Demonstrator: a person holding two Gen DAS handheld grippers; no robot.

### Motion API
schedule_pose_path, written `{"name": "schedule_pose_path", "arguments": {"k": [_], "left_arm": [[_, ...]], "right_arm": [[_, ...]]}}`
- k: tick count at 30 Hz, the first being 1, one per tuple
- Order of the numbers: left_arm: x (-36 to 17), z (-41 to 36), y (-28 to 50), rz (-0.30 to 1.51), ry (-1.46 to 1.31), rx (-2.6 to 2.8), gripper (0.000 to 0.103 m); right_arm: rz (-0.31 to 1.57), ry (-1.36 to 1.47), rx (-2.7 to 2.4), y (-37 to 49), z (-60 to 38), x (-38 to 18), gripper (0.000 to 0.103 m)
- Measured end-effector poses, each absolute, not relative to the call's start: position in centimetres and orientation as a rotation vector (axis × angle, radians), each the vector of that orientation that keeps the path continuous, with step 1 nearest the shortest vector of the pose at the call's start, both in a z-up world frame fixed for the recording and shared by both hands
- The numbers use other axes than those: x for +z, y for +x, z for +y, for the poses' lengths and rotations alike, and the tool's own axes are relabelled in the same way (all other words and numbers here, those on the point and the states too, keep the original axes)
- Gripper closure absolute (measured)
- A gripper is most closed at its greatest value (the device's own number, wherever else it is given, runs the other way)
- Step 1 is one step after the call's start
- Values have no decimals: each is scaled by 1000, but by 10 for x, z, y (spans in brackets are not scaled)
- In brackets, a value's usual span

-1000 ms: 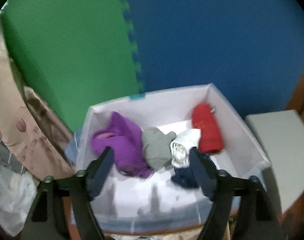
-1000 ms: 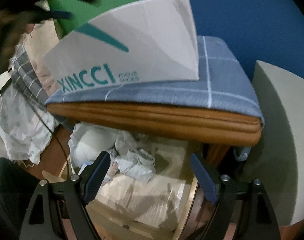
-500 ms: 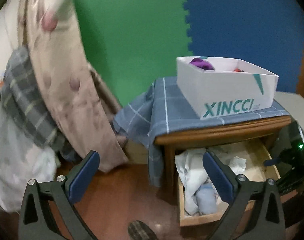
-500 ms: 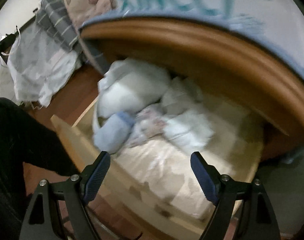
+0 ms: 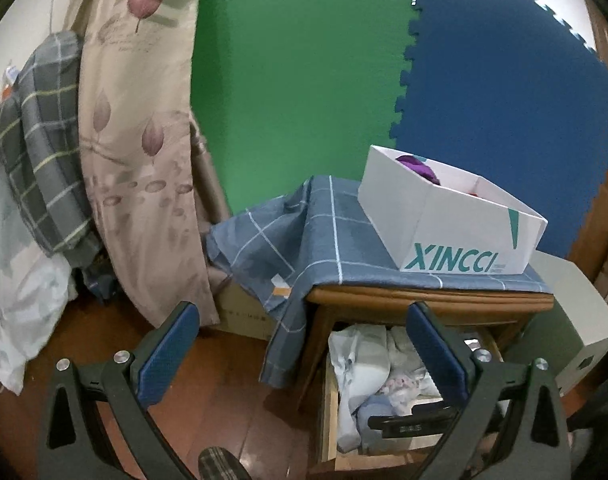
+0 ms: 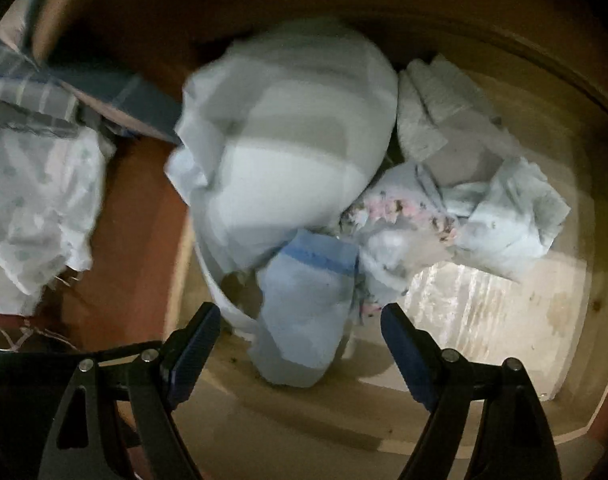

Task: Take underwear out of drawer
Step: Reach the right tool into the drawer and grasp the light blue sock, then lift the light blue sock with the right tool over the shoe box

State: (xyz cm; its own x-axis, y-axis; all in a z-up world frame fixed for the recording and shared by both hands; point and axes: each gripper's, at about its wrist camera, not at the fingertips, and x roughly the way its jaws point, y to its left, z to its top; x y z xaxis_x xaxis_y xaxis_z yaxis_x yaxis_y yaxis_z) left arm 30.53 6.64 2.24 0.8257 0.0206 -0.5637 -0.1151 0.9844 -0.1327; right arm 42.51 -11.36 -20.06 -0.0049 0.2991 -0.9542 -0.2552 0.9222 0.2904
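My right hand-held gripper (image 6: 300,332) points down into the open drawer (image 6: 504,320), jaws apart and gripping nothing, a pale blue underwear (image 6: 304,312) roll between them among other crumpled pieces. My left hand-held gripper (image 5: 304,344), jaws wide and empty, faces the nightstand (image 5: 424,304) with its white box (image 5: 444,224).

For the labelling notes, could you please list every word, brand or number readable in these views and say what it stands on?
"XINCCI": teal letters on the front wall of the white cardboard box on the blue checked cloth.
Small teal print right of that brand: too small to read.
Faint script on the beige leaf-print fabric: too blurred to read.
Right wrist view, into the wooden drawer: no text.
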Motion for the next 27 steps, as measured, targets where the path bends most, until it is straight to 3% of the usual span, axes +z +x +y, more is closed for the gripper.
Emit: {"name": "schedule_pose_path", "arguments": {"k": [1, 3, 5, 6, 7, 8, 10, 27], "left_arm": [[22, 68, 305, 599, -170, 73, 1], [22, 71, 304, 600, -183, 67, 1], [23, 72, 303, 594, -196, 61, 1], [23, 72, 303, 593, -203, 58, 1], [23, 73, 303, 592, -207, 56, 1], [23, 73, 303, 593, -212, 55, 1], [22, 73, 304, 596, -216, 57, 1], [8, 41, 313, 643, -65, 70, 1]], "right_arm": [[1526, 29, 427, 424, -111, -207, 19], [1538, 45, 416, 425, -110, -213, 35], [1549, 35, 414, 428, -106, -217, 39], [1549, 7, 414, 428, -104, -218, 59], [1562, -10, 419, 427, -100, -222, 68], [1569, -9, 419, 426, -99, -224, 69], [1542, -30, 426, 424, -97, -223, 81], [1184, 16, 366, 397, -209, -92, 84]]}}
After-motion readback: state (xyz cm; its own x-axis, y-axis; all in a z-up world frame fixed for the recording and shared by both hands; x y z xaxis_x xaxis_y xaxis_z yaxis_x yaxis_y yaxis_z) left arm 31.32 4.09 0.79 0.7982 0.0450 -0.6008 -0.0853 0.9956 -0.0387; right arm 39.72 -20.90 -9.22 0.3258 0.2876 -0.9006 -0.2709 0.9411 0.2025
